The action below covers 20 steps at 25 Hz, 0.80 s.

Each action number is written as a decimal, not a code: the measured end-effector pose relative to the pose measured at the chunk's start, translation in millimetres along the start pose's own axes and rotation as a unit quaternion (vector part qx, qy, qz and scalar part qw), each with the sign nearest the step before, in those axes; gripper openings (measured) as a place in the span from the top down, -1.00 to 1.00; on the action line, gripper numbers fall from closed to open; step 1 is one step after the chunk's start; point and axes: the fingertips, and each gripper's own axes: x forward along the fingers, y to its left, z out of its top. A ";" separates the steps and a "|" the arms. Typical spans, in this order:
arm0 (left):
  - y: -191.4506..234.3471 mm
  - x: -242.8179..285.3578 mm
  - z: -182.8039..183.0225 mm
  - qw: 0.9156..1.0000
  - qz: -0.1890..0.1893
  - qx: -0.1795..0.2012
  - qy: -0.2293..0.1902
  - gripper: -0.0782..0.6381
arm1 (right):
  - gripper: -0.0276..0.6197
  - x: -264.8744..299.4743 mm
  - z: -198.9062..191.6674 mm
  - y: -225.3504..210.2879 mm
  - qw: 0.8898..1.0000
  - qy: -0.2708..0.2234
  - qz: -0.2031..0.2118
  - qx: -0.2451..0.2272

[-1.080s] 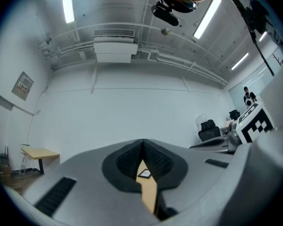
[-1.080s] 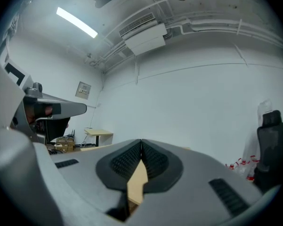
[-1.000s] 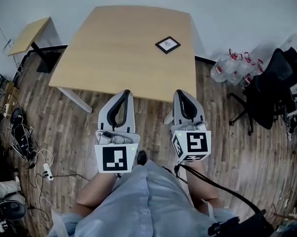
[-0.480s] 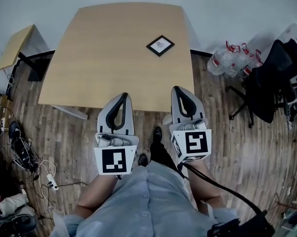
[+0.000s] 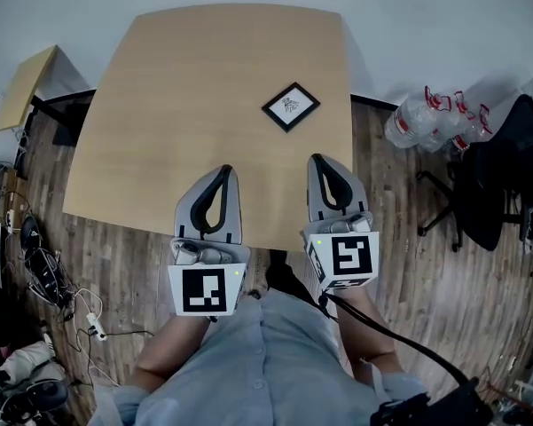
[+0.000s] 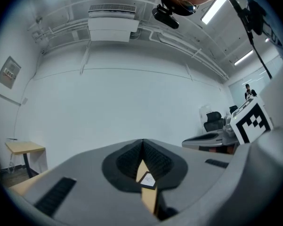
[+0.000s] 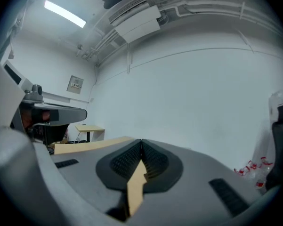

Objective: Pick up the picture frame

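Picture frame [image 5: 291, 106], small and black-edged with a pale print inside, lies flat on the light wooden table [image 5: 186, 87]. It is turned cornerwise like a diamond. From the table's middle it sits at about two o'clock, close to the right edge, with bare wood all round it.

Both grippers are held side by side over the table's near edge, pointing away from the person toward twelve o'clock. The left gripper [image 5: 223, 171] has its jaws closed tip to tip with nothing clamped in them. In the left gripper view [image 6: 142, 142] the frame [image 6: 147, 179] shows through the slit below the meeting tips, well ahead on the tabletop. The right gripper [image 5: 320, 161] is likewise closed on nothing, and its own view [image 7: 141, 142] shows only a strip of table [image 7: 134, 187] through the slit. From the right gripper's tip the frame lies at about eleven o'clock, apart from it; from the left gripper's tip, at about one o'clock and farther off.

On the wood-plank floor [image 5: 426, 264], at three o'clock from the table, stands a cluster of clear plastic water bottles [image 5: 426, 118] with red handles; what they contain cannot be told. Beyond them at four o'clock is a dark office chair [image 5: 501, 176]. At nine o'clock a small side table [image 5: 22, 87] stands near the wall, with loose cables [image 5: 44, 264] on the floor at about eight o'clock.
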 end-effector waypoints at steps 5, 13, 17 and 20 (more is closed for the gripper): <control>9.1 42.5 3.8 1.000 0.020 0.007 0.004 0.78 | 0.91 45.9 6.6 -19.1 0.999 -0.007 0.035 -0.001; 19.7 83.1 13.8 0.999 0.045 0.012 -0.005 0.78 | 0.91 93.2 19.1 -37.7 0.998 -0.016 0.064 -0.005; 25.3 95.0 11.0 0.999 0.048 0.010 0.004 0.78 | 0.91 107.8 14.9 -43.9 0.998 -0.008 0.068 -0.002; 31.0 100.5 2.7 0.999 0.047 0.006 0.017 0.78 | 0.91 119.6 5.5 -46.6 0.997 0.006 0.072 0.000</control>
